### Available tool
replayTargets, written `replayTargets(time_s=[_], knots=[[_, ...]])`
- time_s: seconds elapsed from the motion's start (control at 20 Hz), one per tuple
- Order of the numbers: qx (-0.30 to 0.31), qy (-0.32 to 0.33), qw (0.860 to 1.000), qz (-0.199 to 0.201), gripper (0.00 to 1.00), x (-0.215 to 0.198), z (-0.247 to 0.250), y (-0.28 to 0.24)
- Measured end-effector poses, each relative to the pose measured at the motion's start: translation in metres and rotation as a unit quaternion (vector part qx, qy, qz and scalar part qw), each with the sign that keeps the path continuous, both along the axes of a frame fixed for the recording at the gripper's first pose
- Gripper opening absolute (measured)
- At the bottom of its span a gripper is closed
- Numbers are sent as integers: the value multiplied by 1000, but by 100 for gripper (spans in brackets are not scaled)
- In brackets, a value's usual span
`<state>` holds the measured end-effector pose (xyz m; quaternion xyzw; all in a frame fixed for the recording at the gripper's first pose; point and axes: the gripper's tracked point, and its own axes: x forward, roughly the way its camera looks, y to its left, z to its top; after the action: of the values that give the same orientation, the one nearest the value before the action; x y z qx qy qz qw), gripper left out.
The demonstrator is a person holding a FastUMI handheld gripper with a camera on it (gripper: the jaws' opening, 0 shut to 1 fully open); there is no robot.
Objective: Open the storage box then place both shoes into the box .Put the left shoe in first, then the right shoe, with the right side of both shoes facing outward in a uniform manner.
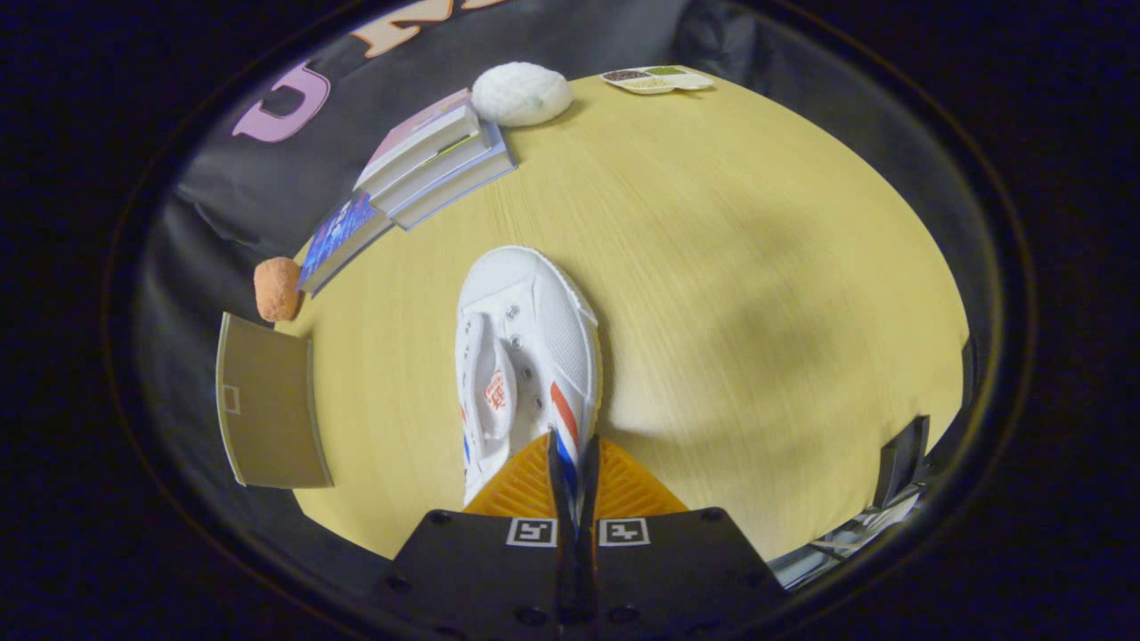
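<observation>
White shoe (527, 356) hangs above the table (757, 267), its side wall pinched by the nearly closed hand-held gripper (572, 463).

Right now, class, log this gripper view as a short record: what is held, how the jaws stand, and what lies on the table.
held item: white shoe, toe pointing away from the gripper
grip: gripper jaws closed on the shoe's side wall near the heel
surface: wooden table
beyond the shoe: stacked books, white round object, small divided tray
beside the books: orange ball, tan flap
</observation>
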<state>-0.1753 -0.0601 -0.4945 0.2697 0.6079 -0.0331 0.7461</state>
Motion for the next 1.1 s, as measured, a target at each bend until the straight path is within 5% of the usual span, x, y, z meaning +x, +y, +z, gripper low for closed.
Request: replayTargets(time_s=[0.4, 0.8, 1.1], knots=[[115, -36, 992, -34, 3, 52, 77, 91], [187, -124, 974, 41, 3, 123, 199, 253], [221, -128, 963, 93, 3, 121, 235, 362]])
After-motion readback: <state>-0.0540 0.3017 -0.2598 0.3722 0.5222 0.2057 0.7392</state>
